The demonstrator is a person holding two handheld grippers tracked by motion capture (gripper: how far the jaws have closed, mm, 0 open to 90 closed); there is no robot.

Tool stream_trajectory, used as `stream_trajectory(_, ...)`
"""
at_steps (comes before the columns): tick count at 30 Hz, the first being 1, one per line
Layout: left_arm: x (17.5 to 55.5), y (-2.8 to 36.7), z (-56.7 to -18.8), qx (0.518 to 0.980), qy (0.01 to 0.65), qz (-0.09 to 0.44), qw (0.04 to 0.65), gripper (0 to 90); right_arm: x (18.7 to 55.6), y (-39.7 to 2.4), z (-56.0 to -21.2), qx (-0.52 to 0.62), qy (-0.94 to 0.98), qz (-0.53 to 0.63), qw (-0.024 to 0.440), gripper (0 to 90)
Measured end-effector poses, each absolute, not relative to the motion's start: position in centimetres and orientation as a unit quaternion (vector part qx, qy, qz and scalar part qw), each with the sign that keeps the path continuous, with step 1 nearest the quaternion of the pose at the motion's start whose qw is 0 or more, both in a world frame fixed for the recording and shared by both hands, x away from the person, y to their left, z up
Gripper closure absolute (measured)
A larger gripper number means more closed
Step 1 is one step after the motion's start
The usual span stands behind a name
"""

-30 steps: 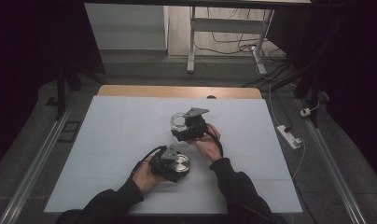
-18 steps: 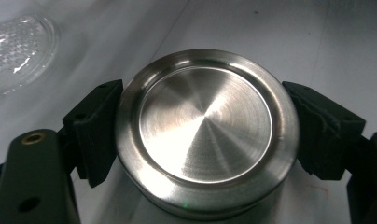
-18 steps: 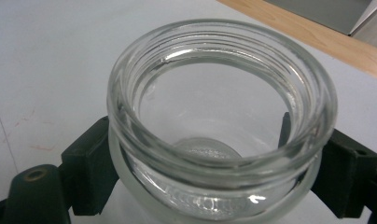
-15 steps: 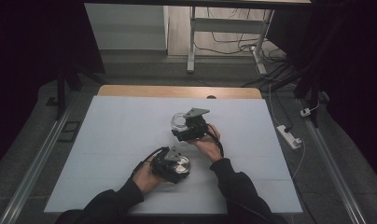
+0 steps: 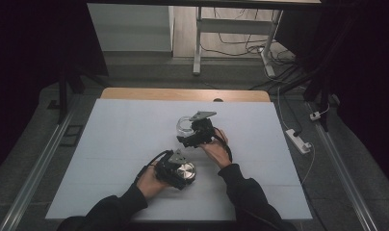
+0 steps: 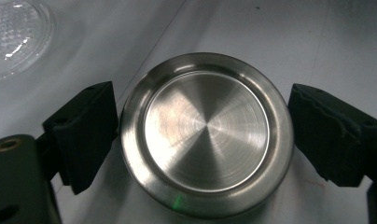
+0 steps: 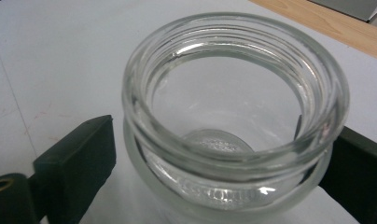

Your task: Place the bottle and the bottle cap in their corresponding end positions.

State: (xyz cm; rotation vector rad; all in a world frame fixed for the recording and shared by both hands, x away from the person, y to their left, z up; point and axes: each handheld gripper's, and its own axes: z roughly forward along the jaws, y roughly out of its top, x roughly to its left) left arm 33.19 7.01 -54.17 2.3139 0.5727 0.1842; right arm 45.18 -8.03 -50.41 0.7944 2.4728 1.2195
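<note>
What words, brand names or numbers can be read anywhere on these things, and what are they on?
None can be read.
Glass jar: raised embossing runs around the base, too blurred and distorted through the glass to make out.
Metal lid: plain brushed steel, no marking.
Table: plain white surface, no print.
Power strip on the floor: too small to show any label.

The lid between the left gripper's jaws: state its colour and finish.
Silver brushed metal lid with fine concentric rings, clearest in the left gripper view.

sleeves [image 5: 110, 211]: black | claws [image 5: 175, 169]: black, grey plate, trailing cable
</note>
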Motion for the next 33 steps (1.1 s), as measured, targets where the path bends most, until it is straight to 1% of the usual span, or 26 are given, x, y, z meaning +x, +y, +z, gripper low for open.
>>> stream_trajectory(7, 33.1, 7.4, -54.0, 0.891, 0.235, 0.064, 0.383, 5.6, 44.8, -8.3, -49.8, 0.276, 0.848, 0.429, 0.142, 0.8)
stream_trajectory(14, 32.9, 7.9, -53.5, 0.882, 0.244, 0.050, 0.399, 2.6, 44.4, -8.4, -49.5, 0.283, 0.844, 0.430, 0.151, 0.0)
stream_trajectory(16, 32.9, 8.0, -53.3, 0.880, 0.244, 0.045, 0.404, 1.8, 44.2, -8.5, -49.5, 0.286, 0.842, 0.434, 0.145, 0.0)
stream_trajectory(19, 32.8, 8.2, -53.0, 0.878, 0.246, 0.038, 0.409, 0.6, 43.8, -8.5, -49.5, 0.289, 0.842, 0.430, 0.147, 0.0)
stream_trajectory(25, 32.7, 8.7, -52.6, 0.870, 0.252, 0.024, 0.424, 0.0, 43.1, -9.1, -49.3, 0.289, 0.845, 0.423, 0.150, 0.0)
stream_trajectory(33, 32.1, 10.2, -51.6, 0.862, 0.250, 0.004, 0.441, 0.0, 42.5, -9.8, -48.6, 0.286, 0.843, 0.434, 0.134, 0.0)
